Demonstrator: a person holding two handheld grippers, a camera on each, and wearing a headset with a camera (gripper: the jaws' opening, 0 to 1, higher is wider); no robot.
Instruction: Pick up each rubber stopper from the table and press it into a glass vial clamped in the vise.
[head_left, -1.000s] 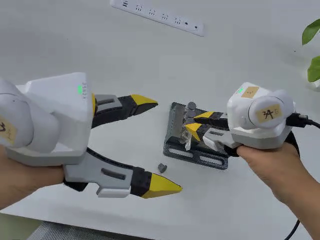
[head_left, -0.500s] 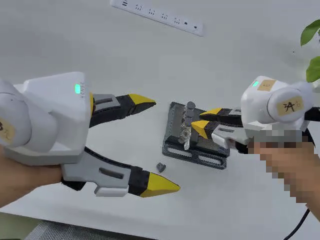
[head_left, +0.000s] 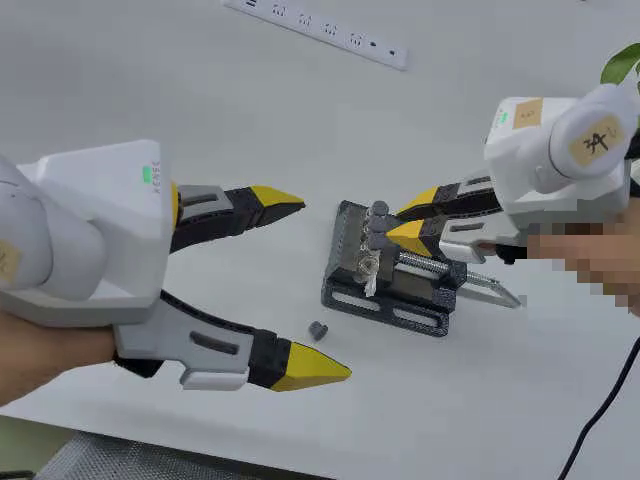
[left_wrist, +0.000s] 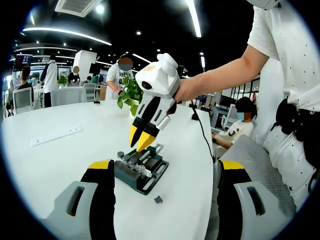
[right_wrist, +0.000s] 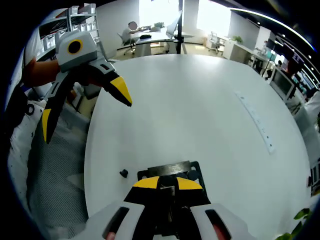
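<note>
A black vise (head_left: 388, 290) stands on the white table (head_left: 200, 110) with small glass vials in its jaws. Two vials carry grey stoppers (head_left: 380, 211), and a clear vial (head_left: 366, 266) stands nearer me. One loose grey rubber stopper (head_left: 318, 330) lies on the table just in front of the vise. My right gripper (head_left: 411, 223) hovers above the vise's right side, shut, with nothing seen between its tips. My left gripper (head_left: 312, 288) is wide open to the left of the vise, the loose stopper near its lower jaw. From the left gripper view the vise (left_wrist: 140, 171), stopper (left_wrist: 158, 199) and right gripper (left_wrist: 140, 140) show ahead.
A white power strip (head_left: 318, 30) lies at the table's far edge. Green plant leaves (head_left: 624, 62) stand at the far right. The vise's handle rod (head_left: 492, 288) sticks out to the right. People sit at other desks in the room behind.
My right gripper has lifted up and back to the right, away from the vials. The left gripper has stayed open in about the same place.
</note>
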